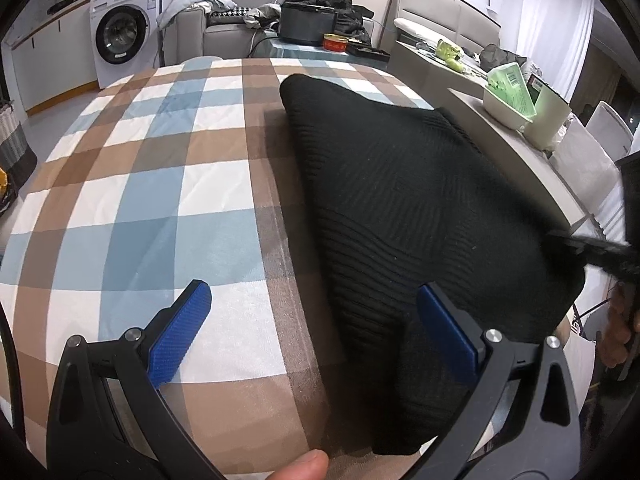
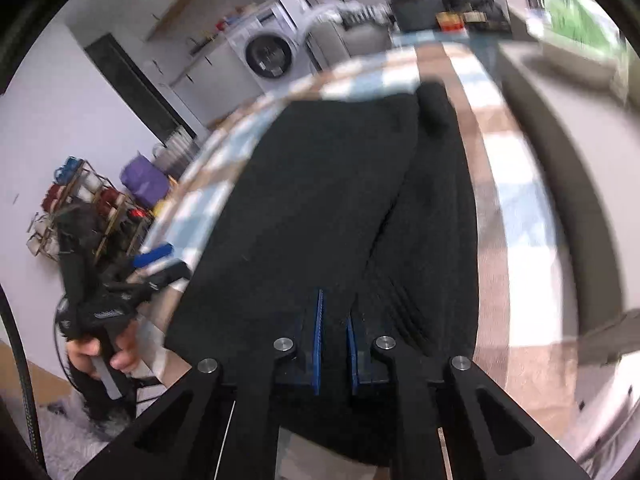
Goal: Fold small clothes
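A black ribbed knit garment lies folded on a bed covered by a blue, brown and white checked blanket. My left gripper hovers open at the garment's near left edge, its right blue pad over the cloth and its left pad over the blanket. In the right wrist view the garment stretches away from my right gripper, whose blue pads stand close together with black cloth pinched between them. That gripper shows blurred at the garment's right corner. The left gripper is visible at the bed's left edge.
A grey ledge runs along the bed's right side and carries a white tub with a green packet. A washing machine and a cluttered sofa stand beyond the bed. A woven basket sits on the floor at the left.
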`<state>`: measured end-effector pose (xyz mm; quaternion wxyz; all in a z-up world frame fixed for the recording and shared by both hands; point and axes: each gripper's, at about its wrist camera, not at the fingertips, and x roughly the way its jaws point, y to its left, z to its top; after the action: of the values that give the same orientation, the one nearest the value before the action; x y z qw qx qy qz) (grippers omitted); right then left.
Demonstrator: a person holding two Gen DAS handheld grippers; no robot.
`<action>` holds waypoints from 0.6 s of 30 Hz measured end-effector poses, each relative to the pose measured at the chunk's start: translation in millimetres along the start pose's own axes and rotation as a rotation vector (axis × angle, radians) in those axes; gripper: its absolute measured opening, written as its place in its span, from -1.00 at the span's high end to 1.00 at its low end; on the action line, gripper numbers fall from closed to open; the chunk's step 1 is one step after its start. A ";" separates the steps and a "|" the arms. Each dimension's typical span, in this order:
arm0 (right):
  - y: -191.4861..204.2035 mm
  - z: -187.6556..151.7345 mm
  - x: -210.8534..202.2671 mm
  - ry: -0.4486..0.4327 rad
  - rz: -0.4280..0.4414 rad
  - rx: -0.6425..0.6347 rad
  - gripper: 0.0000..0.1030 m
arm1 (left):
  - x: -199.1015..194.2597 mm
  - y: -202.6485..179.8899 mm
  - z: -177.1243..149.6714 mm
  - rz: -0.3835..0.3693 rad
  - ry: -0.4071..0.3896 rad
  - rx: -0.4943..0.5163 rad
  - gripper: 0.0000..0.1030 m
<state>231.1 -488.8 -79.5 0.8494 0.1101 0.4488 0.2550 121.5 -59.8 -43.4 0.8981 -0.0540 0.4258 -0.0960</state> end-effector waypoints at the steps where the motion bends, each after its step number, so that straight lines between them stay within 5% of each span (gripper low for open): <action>1: 2.0 2.0 -5.2 -0.021 -0.008 -0.014 0.81 | -1.9 -0.3 -0.2 0.002 -0.001 -0.001 -0.98; 4: 4.5 -2.0 -18.1 -0.036 -0.066 -0.049 0.81 | -2.4 -1.3 -3.0 0.001 0.004 -0.001 -0.98; 8: -18.2 -15.3 9.7 0.069 -0.174 -0.002 0.78 | 4.3 -5.4 -9.3 -0.015 0.034 0.000 -0.98; 11: -26.5 -12.5 -3.1 0.046 -0.118 0.058 0.62 | 9.5 -9.6 -14.5 -0.036 0.058 0.006 -0.98; 13: -28.8 -9.3 -19.0 -0.005 -0.135 0.047 0.34 | 15.3 -10.2 -15.5 -0.057 0.073 -0.007 -0.98; 14: -32.2 -8.7 -25.1 -0.029 -0.157 0.045 0.04 | 18.4 -10.0 -15.3 -0.063 0.078 -0.017 -0.98; 18: -54.6 -9.6 -27.5 -0.040 -0.152 0.104 -0.04 | 34.4 -6.2 -11.4 -0.095 0.107 -0.071 -0.98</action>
<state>228.7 -550.0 -88.3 0.8681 0.1249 0.4516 0.1639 133.2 -73.5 -75.4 0.8661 -0.1005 0.4732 -0.1260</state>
